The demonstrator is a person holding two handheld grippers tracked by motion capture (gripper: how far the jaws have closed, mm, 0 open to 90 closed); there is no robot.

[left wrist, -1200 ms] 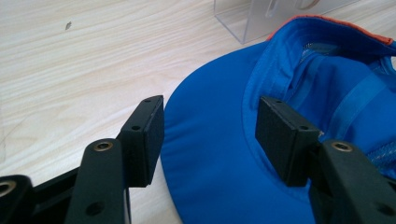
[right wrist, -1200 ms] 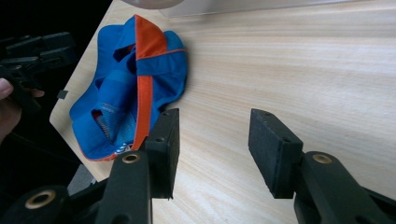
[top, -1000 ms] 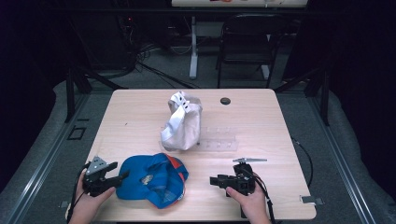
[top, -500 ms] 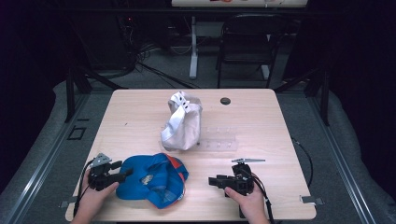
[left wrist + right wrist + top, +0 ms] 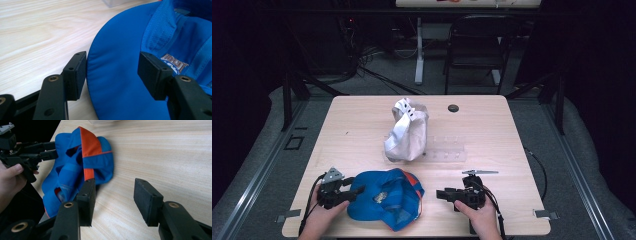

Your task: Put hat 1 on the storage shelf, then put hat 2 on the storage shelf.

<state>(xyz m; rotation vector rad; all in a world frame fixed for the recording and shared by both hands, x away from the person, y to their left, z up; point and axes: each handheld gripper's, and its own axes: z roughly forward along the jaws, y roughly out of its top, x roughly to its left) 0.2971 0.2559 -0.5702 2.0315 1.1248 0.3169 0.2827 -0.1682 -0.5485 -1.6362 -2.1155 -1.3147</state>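
Left gripper view: blue cap (image 5: 120, 82) brim between the spread fingers (image 5: 75, 75) of the left gripper (image 5: 112, 72), jaws just closing, not yet pinching. Right gripper (image 5: 113, 202) released over bare table (image 5: 162, 157), cap beside its fingers.

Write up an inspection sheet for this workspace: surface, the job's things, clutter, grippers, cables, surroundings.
Surface: light wooden table, bare wood between the items.
Job's things: blue cap with orange panels, lying crumpled at the near edge, its brim toward the left gripper.
Clutter: pale grey cap mid-table; clear plastic tray beside it; small dark round object near the far edge.
Grippers: left gripper has its jaws around the blue cap's brim, just been closing, pads not visibly pressing; right gripper open over bare wood beside the cap.
Cables: one trails from each gripper off the near edge.
Surroundings: dark room, folding chair and floor cables beyond the table.
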